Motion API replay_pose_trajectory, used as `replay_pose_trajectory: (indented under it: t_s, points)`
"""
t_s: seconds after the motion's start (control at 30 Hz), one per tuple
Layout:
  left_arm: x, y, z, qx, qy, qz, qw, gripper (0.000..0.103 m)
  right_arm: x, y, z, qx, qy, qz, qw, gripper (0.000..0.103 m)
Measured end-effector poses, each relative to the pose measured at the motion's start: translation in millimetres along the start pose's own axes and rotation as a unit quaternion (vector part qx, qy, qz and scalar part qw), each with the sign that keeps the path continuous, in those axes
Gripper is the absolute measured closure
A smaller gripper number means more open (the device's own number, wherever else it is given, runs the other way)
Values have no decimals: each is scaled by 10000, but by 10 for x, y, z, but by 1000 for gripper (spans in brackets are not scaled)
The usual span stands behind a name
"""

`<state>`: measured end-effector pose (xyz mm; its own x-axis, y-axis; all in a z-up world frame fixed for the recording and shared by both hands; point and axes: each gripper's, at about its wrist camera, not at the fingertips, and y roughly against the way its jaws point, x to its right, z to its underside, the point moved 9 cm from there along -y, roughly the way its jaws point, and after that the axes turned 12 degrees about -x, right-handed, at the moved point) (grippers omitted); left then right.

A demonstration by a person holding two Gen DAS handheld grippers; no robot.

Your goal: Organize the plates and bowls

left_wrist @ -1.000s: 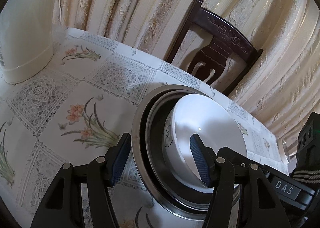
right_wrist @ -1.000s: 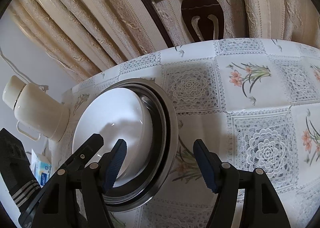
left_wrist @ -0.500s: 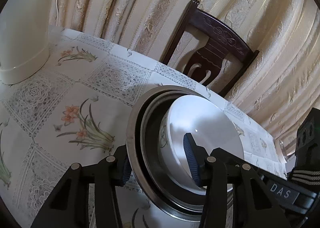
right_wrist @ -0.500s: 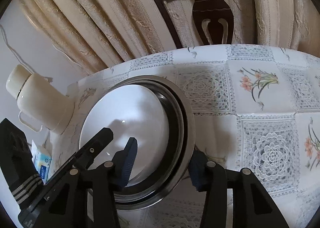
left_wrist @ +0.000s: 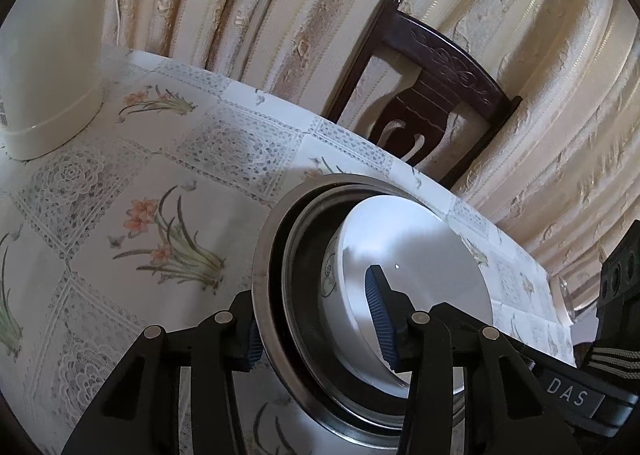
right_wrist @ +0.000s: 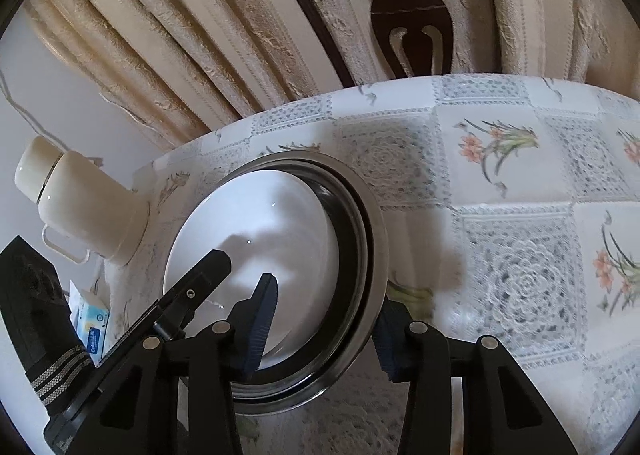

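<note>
Nested steel bowls (left_wrist: 264, 255) with a white bowl (left_wrist: 420, 247) inside them form one stack on the flowered tablecloth. My left gripper (left_wrist: 316, 329) clamps the stack's near side: one blue pad sits inside the white bowl, the other is outside the steel rim and mostly hidden. In the right wrist view the same steel rim (right_wrist: 372, 215) and white bowl (right_wrist: 272, 223) are clamped from the opposite side by my right gripper (right_wrist: 324, 333), one pad inside and one outside. The left gripper's finger (right_wrist: 192, 295) shows there too.
A cream thermos (right_wrist: 80, 207) stands on the table left of the stack, with a tissue pack (right_wrist: 94, 331) beside it. A dark wooden chair (left_wrist: 432, 103) stands behind the table's far edge, against the curtain. A glass rim (left_wrist: 568, 303) shows at the right.
Both grippers have narrowed their fingers onto opposite sides of the stack's rim. The table pattern has shifted in both views, and the right view is now slightly blurred.
</note>
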<state>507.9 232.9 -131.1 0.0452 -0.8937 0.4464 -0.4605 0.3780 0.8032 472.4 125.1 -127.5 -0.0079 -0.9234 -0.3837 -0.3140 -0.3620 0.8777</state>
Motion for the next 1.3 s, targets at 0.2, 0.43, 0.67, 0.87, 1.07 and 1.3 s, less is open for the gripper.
replay_pose_trajectory:
  t_s: [0.2, 0.43, 0.67, 0.87, 1.07, 1.3]
  points:
    - [221, -40, 112, -150, -233, 72, 9996, 57, 228, 172, 117, -21, -246, 147, 9996, 56]
    - [570, -77, 305, -361, -559, 277, 9974, 57, 500, 382, 292, 33, -537, 314, 9981, 56]
    - [824, -78, 489, -509, -809, 408, 9946, 57, 696, 567, 470, 102, -765, 425, 9961, 56]
    - [1036, -34, 617, -522, -1043, 483, 9920, 57, 809, 735, 585, 196, -882, 453, 9949, 56]
    - [1245, 35, 753, -521, -1290, 562, 9887, 57, 965, 918, 748, 279, -1076, 418, 9929, 56]
    - [1485, 179, 905, -488, -1587, 673, 9838, 57, 990, 1180, 931, 460, -1022, 348, 9931, 56]
